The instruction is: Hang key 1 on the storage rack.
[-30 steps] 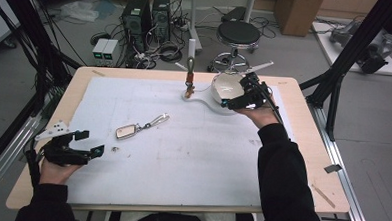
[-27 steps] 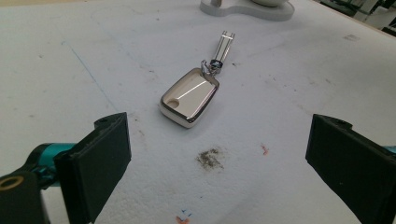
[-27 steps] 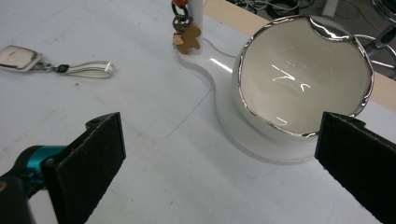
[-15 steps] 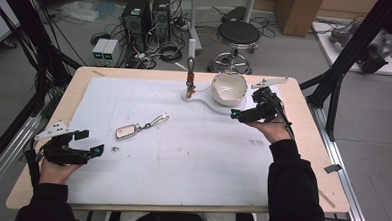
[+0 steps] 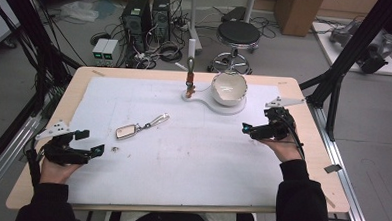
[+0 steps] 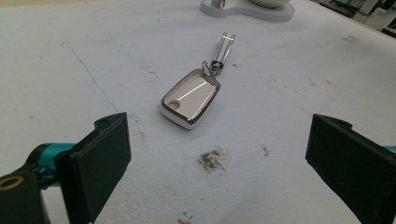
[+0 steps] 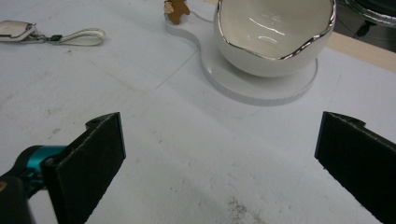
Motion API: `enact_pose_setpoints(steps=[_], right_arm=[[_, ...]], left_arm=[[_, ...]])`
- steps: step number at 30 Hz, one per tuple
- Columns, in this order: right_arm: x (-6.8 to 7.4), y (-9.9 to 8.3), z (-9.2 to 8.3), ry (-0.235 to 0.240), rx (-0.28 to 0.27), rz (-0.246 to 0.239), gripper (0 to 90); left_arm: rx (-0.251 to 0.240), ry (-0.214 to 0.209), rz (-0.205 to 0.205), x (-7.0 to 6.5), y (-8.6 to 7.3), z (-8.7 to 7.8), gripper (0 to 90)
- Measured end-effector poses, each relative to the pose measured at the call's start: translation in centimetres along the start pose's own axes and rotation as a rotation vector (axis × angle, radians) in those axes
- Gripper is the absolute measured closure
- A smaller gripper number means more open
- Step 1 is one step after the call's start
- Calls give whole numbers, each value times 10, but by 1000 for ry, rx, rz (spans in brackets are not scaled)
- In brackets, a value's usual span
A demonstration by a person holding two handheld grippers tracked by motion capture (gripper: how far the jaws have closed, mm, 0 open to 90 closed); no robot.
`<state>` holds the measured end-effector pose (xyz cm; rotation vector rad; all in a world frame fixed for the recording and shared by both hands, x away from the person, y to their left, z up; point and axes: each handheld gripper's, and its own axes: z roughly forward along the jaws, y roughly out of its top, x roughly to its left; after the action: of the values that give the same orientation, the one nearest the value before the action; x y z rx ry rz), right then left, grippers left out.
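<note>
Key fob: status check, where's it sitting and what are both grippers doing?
Left gripper and right gripper open, empty. Key fob flat on the white mat, ahead of the left fingers, untouched. Nothing between them.

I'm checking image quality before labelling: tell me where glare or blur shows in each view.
High view: even light, soft detail, faint shine inside the white egg-shaped ceramic bowl. Left gripper view: bright streaks glare off the shiny silver key fob; the left claw, open, looks slightly soft. Right gripper view: highlights on the bowl's silver rim; the open right claw is blurred.
</note>
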<state>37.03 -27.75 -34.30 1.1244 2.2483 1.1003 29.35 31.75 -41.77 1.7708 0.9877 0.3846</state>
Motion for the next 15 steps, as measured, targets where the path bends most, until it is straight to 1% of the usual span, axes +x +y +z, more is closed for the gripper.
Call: enact_pose_setpoints(steps=[1, 7, 11, 15], right_arm=[[0, -2, 0, 4, 1, 5, 9], [0, -16, -2, -15, -4, 1, 9], [1, -23, -2, -21, 4, -6, 9], [3, -31, 1, -18, 23, 3, 9]], left_arm=[[3, 0, 0, 0, 0, 0, 72], [-2, 2, -2, 0, 0, 0, 72], [0, 2, 2, 0, 0, -1, 72], [0, 1, 0, 0, 0, -1, 71]])
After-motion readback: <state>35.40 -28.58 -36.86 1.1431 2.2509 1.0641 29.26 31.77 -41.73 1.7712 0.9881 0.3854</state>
